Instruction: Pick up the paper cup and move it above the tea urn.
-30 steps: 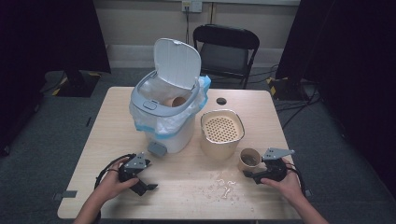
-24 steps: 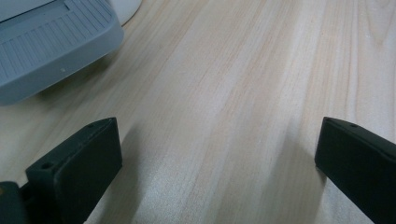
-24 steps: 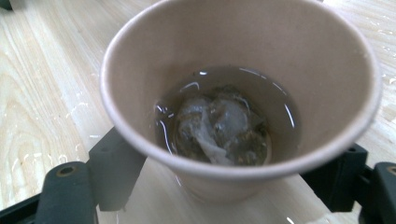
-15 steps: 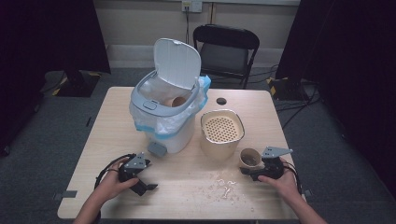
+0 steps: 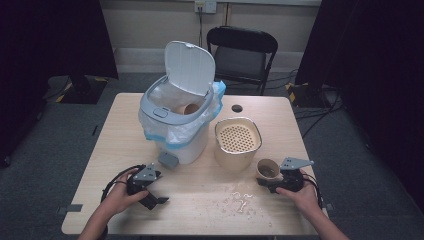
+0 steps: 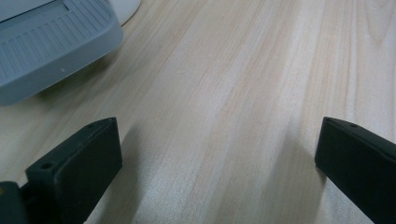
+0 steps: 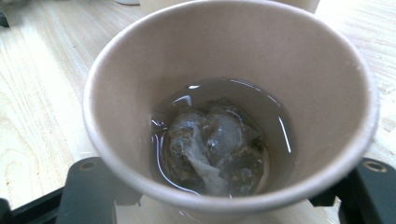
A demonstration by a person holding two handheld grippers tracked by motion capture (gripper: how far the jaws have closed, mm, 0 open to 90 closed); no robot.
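Cup (image 7: 229, 112) is standing upright between my right gripper's (image 5: 275, 183) jaws at the table's (image 5: 120, 120) near right, tea bag (image 7: 212, 149) soaking inside. I am closing those jaws around its base, though I cannot tell whether they are pressing yet. My left gripper (image 5: 150, 192) is lying released, well apart at the near left.

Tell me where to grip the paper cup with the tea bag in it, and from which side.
Grip the paper cup low on its side wall, coming in level from the person's side. It stands upright with liquid and a tea bag inside. The right gripper, jaws just closing, already flanks it.
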